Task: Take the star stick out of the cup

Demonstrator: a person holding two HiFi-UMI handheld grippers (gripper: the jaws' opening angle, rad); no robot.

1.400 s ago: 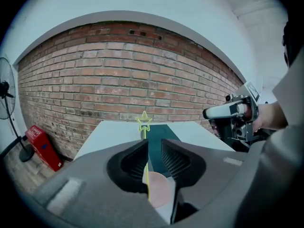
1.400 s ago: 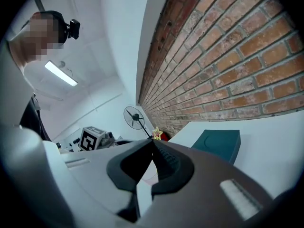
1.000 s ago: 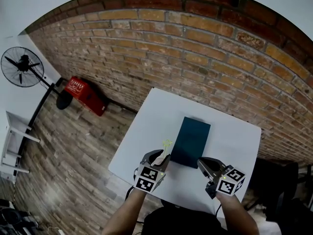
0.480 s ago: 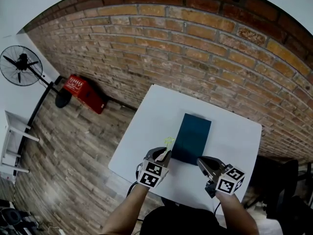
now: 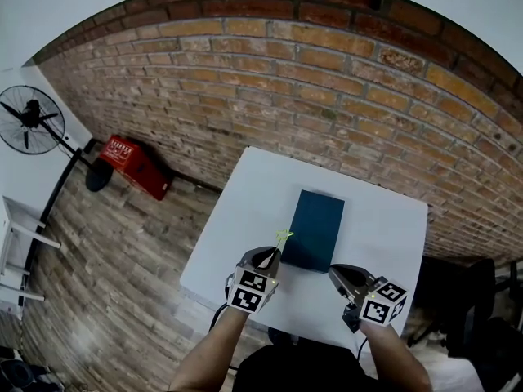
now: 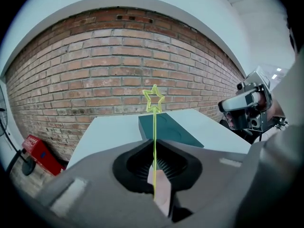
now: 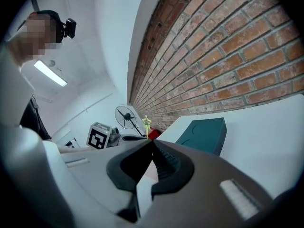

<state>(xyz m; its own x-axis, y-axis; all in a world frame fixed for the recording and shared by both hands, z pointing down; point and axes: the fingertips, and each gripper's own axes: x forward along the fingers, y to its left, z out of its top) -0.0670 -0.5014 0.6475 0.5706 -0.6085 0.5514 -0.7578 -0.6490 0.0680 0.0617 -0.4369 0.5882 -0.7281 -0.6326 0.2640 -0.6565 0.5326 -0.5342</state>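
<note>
Star stick [image 6: 154, 122]: upright between the left jaws — lift straight up.
Left gripper [image 6: 153, 145]: jaws closing on its shaft.
Right gripper [image 7: 152, 142]: jaws together, empty.
Cup: seemingly hidden below.

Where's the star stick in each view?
Head view: star stick lower centre, rising from the left gripper, whose jaws are closing on it.
Left gripper view: star stick dead centre, upright between the jaws.
Right gripper view: star stick small, left of centre.
Shared landmark: teal box, right of it in each.
</note>
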